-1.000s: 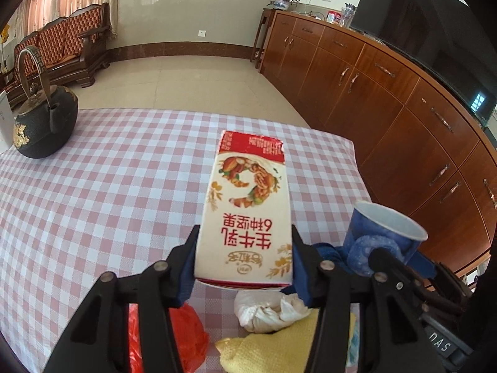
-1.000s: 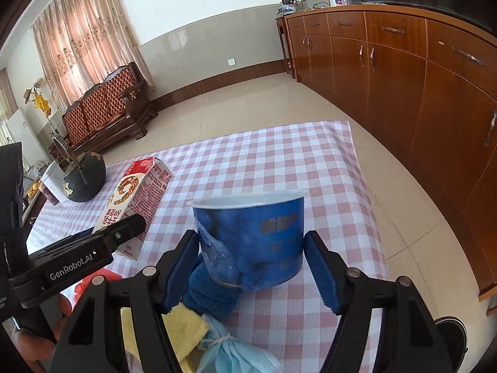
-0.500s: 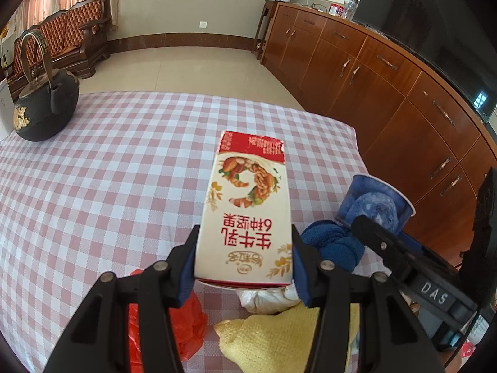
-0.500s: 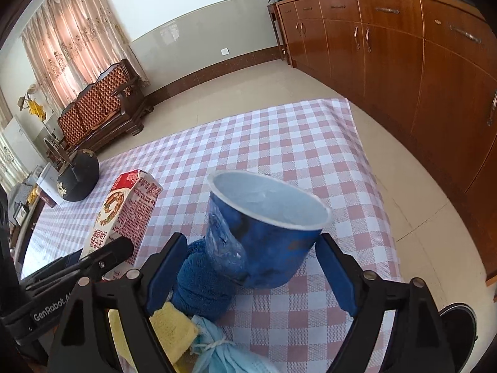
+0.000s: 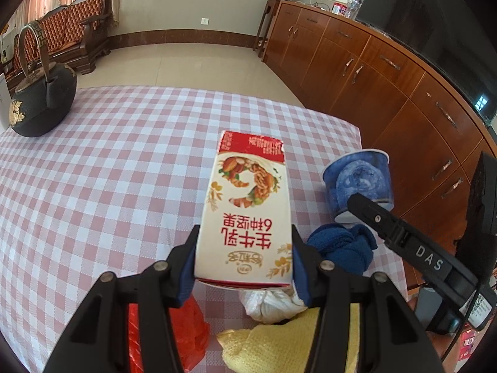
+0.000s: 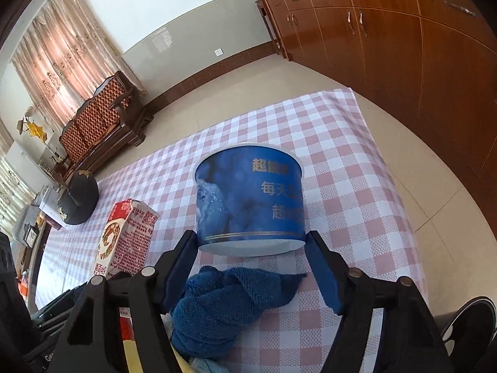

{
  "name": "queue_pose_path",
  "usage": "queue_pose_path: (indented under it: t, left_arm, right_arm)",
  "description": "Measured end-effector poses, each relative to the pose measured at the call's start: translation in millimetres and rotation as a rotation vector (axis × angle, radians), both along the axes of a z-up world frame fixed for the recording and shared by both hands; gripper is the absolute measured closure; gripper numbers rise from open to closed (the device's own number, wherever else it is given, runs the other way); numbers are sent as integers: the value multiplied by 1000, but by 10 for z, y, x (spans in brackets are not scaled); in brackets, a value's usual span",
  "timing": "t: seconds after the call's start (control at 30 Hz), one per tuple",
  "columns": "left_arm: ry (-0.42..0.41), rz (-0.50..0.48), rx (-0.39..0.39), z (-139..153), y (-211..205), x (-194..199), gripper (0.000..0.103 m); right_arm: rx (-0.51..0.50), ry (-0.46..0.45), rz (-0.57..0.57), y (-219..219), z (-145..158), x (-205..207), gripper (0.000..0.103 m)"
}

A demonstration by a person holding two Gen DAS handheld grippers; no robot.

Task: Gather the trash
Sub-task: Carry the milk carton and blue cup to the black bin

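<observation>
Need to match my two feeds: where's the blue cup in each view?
Left wrist: blue cup at right of centre, right of the carton, partly behind the right claw's finger.
Right wrist: blue cup at centre, upright on the table, between the claw's fingers.
Shared landmark: black kettle, at left in both.

Red-white carton [image 5: 245, 217] lifted, clamped at base; blue paper cup [image 6: 250, 202] upright on tablecloth

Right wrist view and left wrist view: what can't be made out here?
- Blue cup: the right wrist view shows only its outer wall, so contents unseen.
- Milk carton: near end hidden between the left gripper pads.
- Yellow cloth: cut off by the left wrist view's bottom edge.
</observation>
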State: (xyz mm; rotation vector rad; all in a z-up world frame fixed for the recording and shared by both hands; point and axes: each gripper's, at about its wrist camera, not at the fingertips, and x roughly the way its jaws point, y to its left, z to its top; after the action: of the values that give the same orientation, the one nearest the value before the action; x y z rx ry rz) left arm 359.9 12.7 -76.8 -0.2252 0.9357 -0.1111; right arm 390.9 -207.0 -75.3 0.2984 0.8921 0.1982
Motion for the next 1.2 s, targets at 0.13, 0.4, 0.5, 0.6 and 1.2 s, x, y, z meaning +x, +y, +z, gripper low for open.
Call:
queue_pose_path:
  t: [0.13, 0.4, 0.5, 0.6, 1.2]
  left_arm:
    - [-9, -4, -1, 34, -19, -15, 50]
    - [-40, -25, -14, 195, -47, -171, 50]
    - [-56, -37, -13, 272, -75, -243, 50]
    - [-70, -46, -18, 356, -114, -317, 50]
    - [-92, -239, -61, 560, -1011, -935, 50]
  right_arm:
    - [-22, -35, 5, 10, 50, -94, 31]
    - [-24, -85, 10, -91, 200, -403, 31]
    - [-14, -103, 5, -154, 283, -553, 31]
    - [-9, -121, 1, -216, 368, -710, 31]
    - [-9, -167, -132, -998, 664, -1721, 31]
